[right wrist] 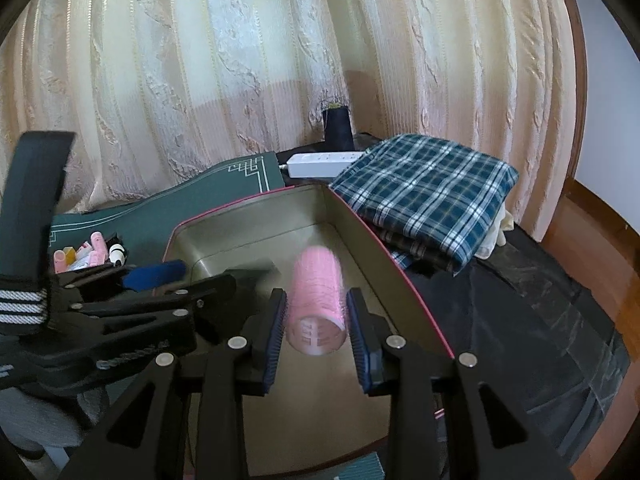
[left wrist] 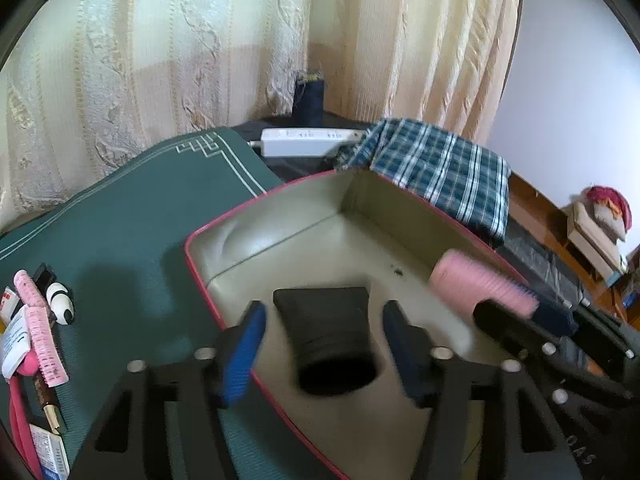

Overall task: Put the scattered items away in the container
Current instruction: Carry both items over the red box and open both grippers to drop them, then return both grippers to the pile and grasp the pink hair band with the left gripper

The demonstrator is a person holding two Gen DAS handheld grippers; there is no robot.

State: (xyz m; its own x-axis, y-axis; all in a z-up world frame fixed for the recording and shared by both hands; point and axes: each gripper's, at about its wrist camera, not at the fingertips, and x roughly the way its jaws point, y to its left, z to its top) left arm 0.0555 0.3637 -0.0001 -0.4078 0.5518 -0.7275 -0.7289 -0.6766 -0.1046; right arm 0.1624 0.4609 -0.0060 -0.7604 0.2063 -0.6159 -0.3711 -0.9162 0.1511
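A red-rimmed tin box (left wrist: 240, 248) with a beige inside stands on a green mat (left wrist: 120, 216). A black tube (left wrist: 326, 340) lies blurred in the box between the fingers of my open left gripper (left wrist: 324, 344); they do not touch it. My right gripper (right wrist: 316, 332) hovers over the box (right wrist: 360, 232) with a pink hair roller (right wrist: 318, 304) between its fingers; small gaps show at both sides and the roller is blurred. The roller also shows in the left wrist view (left wrist: 480, 284). Scattered items (left wrist: 36, 320) lie at the mat's left: pink rollers, a panda-shaped piece, packets, a lipstick.
A folded plaid cloth (right wrist: 432, 196) lies right of the box. A white power strip (right wrist: 324, 164) and a dark thread cone (right wrist: 338, 128) stand behind it by the curtain. A black cover drapes the table's right side. The left gripper's body (right wrist: 120, 312) is left of the right one.
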